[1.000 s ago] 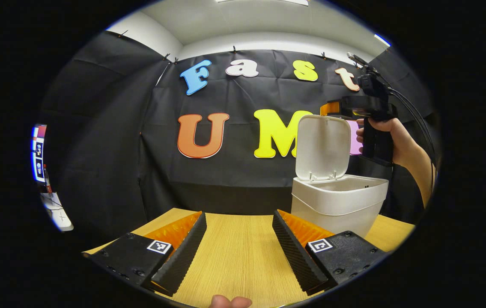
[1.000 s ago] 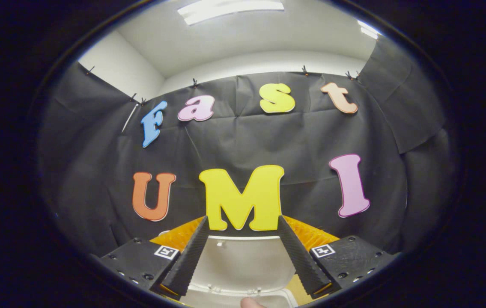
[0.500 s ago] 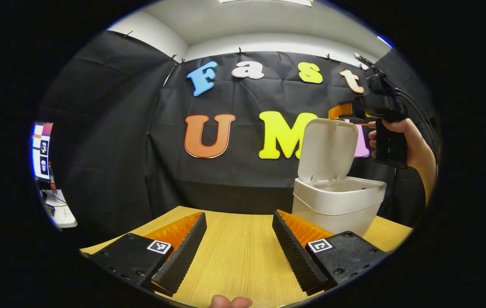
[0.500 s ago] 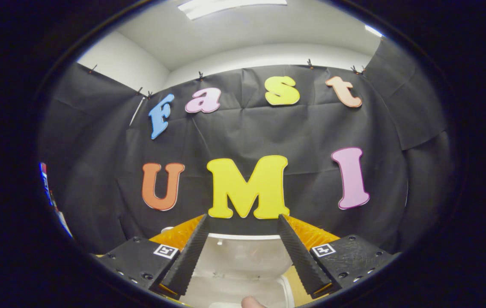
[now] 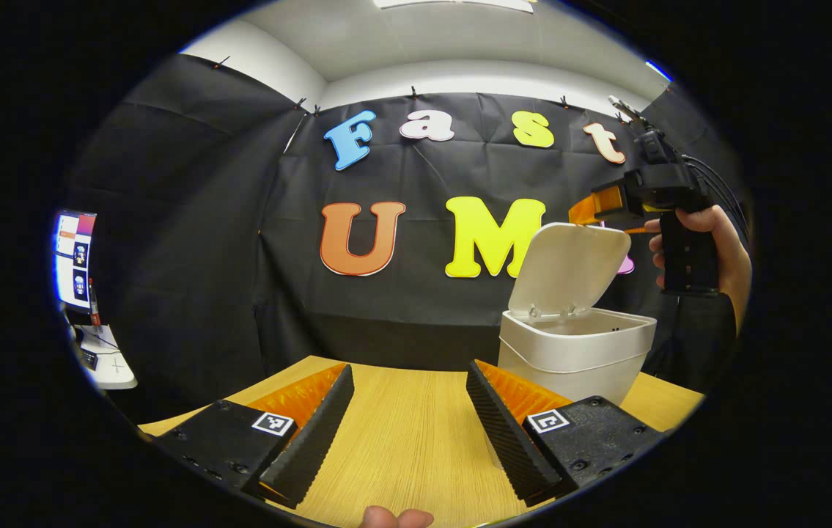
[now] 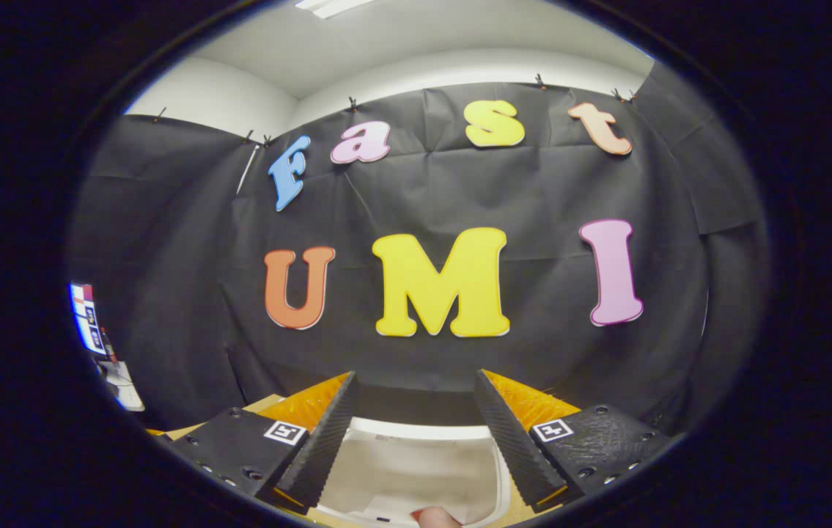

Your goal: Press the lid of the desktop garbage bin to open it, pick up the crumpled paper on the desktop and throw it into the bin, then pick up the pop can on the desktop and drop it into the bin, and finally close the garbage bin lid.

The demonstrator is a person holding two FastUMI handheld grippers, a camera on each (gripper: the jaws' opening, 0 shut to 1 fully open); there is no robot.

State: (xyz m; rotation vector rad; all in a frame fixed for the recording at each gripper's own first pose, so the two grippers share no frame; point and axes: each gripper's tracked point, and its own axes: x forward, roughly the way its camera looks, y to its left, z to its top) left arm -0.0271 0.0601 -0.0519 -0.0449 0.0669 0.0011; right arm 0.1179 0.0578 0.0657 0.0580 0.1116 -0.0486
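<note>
The white garbage bin (image 5: pixel 577 356) stands on the wooden table (image 5: pixel 401 447) at the right. Its lid (image 5: pixel 577 265) is hinged at the back and leans forward, about half open. My right gripper (image 5: pixel 601 207), held by a hand (image 5: pixel 701 249), sits at the lid's raised edge. In the right gripper view the right gripper (image 6: pixel 416 377) is open, with the white lid (image 6: pixel 416 469) just below its fingers. My left gripper (image 5: pixel 410 369) is open low over the table, left of the bin, holding nothing.
A lit monitor (image 5: pixel 72 257) and a small white desk (image 5: pixel 106 361) stand beyond the booth's left side. Bare wood stretches between the left gripper and the bin. A fingertip (image 5: pixel 395 518) shows at the bottom edge.
The lid has tipped from upright toward the bin's opening. The right gripper has followed it forward and down at its top edge. The left gripper has hardly moved.
</note>
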